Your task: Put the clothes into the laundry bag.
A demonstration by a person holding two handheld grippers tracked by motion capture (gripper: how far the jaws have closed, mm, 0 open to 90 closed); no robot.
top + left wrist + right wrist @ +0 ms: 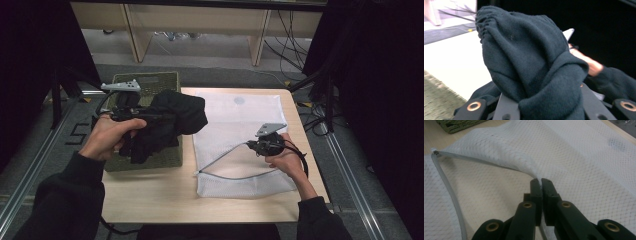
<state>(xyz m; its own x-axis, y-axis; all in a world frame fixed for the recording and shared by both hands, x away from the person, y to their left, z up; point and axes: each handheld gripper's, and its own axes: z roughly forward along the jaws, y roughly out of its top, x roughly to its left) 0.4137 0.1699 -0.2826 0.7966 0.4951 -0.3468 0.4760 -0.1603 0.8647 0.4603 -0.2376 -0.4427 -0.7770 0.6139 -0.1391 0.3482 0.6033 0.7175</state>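
A dark knitted garment [170, 122] hangs bunched from my left gripper [152, 116], which is shut on it above the green basket [150, 80]. In the left gripper view the dark garment [529, 65] drapes over the jaws and hides them. A white mesh laundry bag [240, 135] lies flat on the table's right half. My right gripper [250, 145] is shut on the upper edge of its zippered opening and lifts that edge. In the right gripper view my right gripper [541, 183] pinches the mesh bag [579, 157] at its grey zipper edge [481, 161].
The light wooden table [150, 195] has bare surface along its near edge. The green woven basket sits at the table's left side. Black curtains stand on both sides, and cables [295, 40] lie on the floor beyond the table.
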